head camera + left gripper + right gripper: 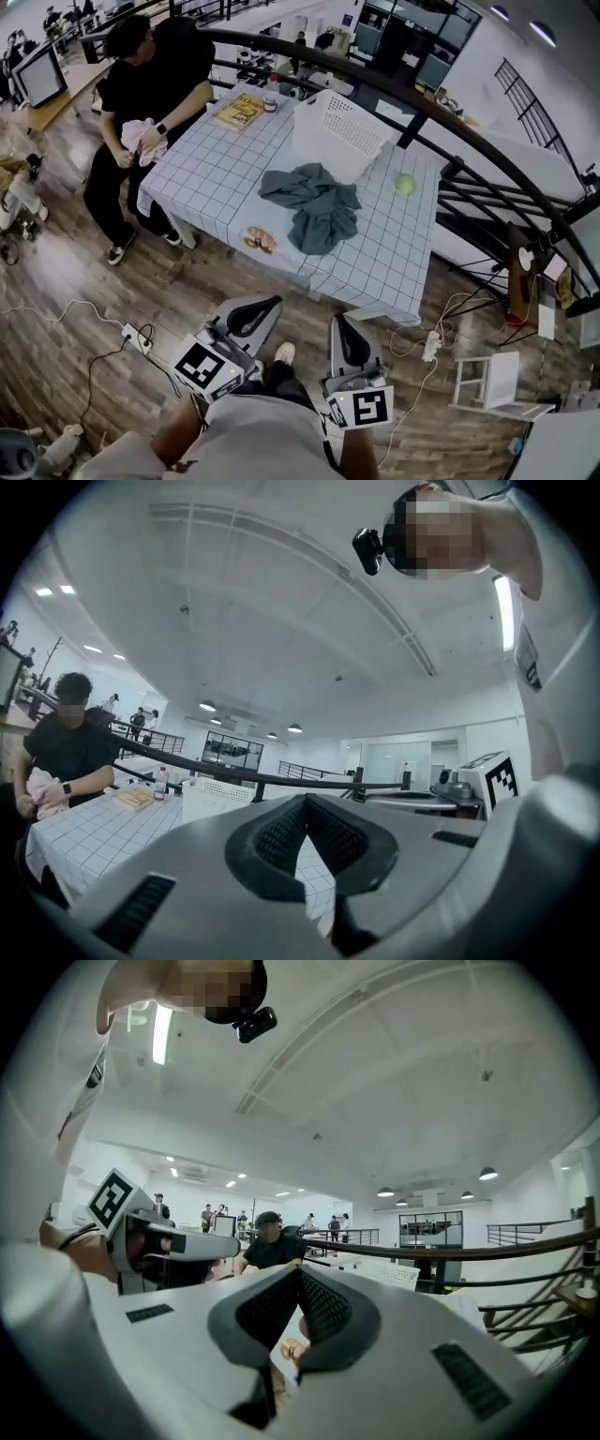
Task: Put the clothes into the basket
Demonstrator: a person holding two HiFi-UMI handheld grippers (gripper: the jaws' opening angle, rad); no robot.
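A heap of grey-green clothes (314, 211) lies on the table with the checked white cloth (220, 164). The white perforated basket (342, 131) stands just behind the heap, near the table's far edge. It also shows in the left gripper view as basket (217, 794). My left gripper (267, 305) and right gripper (339, 322) hang side by side over the floor, short of the table's near edge. Both point level toward the table. Each has its jaws shut with nothing between them. In both gripper views the jaws hide the clothes.
A green ball (405, 185) sits right of the clothes and a small plate of food (260, 241) by the near edge. A book (239, 111) and bottle (272, 94) lie at the far left. A seated person (141, 84) holds a pink cloth. Cables and a power strip (136, 339) cross the floor.
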